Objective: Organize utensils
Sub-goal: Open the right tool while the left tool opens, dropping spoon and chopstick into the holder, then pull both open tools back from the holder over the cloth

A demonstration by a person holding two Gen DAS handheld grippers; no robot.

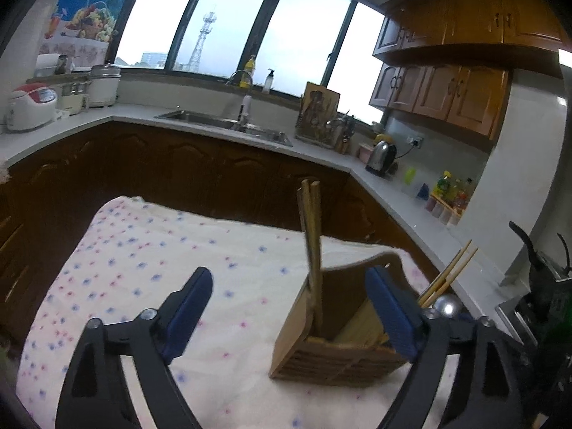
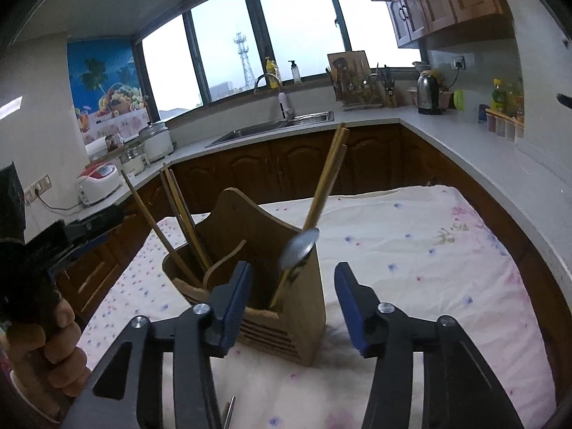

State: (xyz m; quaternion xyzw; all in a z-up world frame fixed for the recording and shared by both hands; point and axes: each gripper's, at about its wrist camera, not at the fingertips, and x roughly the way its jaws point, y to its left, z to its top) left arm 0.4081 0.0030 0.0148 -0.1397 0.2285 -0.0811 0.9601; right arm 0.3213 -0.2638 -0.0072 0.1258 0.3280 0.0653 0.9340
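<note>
A wooden utensil holder (image 1: pixel 336 339) stands on the flowered cloth. A pair of wooden chopsticks (image 1: pixel 311 250) leans upright in its near compartment. More chopsticks (image 1: pixel 450 275) and a metal spoon bowl (image 1: pixel 447 305) show past its right side. My left gripper (image 1: pixel 289 275) is open, its right finger in front of the holder and nothing pressed between the pads. In the right wrist view the holder (image 2: pixel 296 307) carries chopsticks (image 2: pixel 329 178), a spoon (image 2: pixel 298 248) bowl-up, and further chopsticks (image 2: pixel 178 214). My right gripper (image 2: pixel 294 268) is open just before the holder, holding nothing.
The cloth-covered table (image 2: pixel 429 250) spreads to the right of the holder. A hand (image 2: pixel 53 339) holds the other gripper at the left. A thin metal piece (image 2: pixel 230 411) lies on the cloth under the right gripper. Counters, a sink (image 1: pixel 228 125) and a kettle (image 1: pixel 382 155) stand behind.
</note>
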